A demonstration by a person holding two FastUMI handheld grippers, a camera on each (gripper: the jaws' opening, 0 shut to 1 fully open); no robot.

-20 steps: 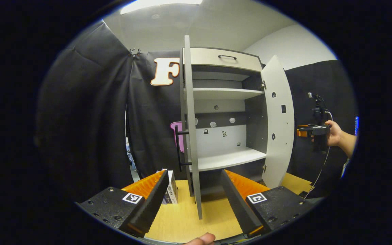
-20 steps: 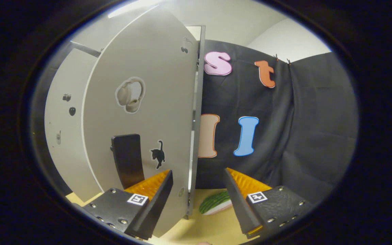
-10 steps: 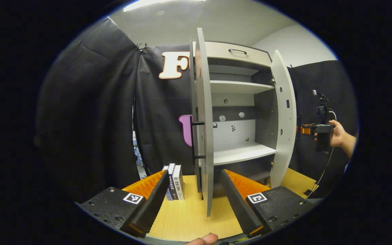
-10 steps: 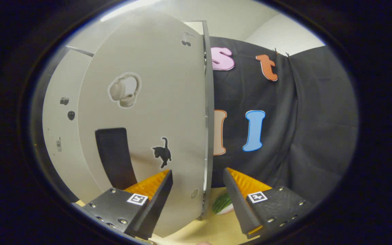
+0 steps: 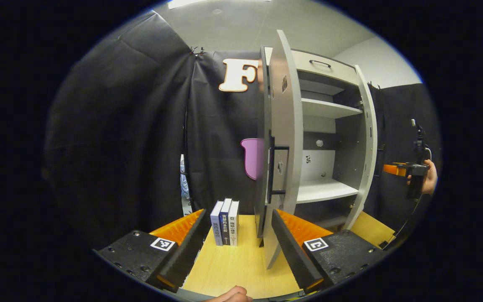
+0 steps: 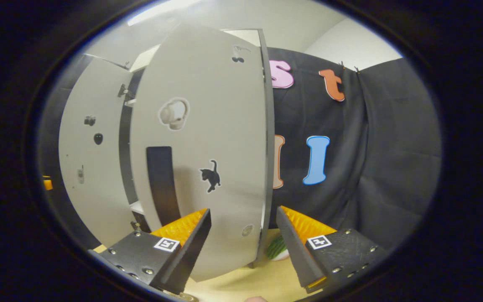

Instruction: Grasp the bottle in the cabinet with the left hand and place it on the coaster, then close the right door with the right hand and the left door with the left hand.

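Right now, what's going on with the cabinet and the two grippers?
A person holds a gripper in each hand at an open cabinet. Both doors stand ajar. The left gripper is open, with the left door edge-on between its fingers, not clamped. The right gripper is open at the right door's outer face and free edge. The visible shelves hold no bottle. Three books stand on the table beside the cabinet.

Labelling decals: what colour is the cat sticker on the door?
Black cat sticker, clearest in the right gripper view.
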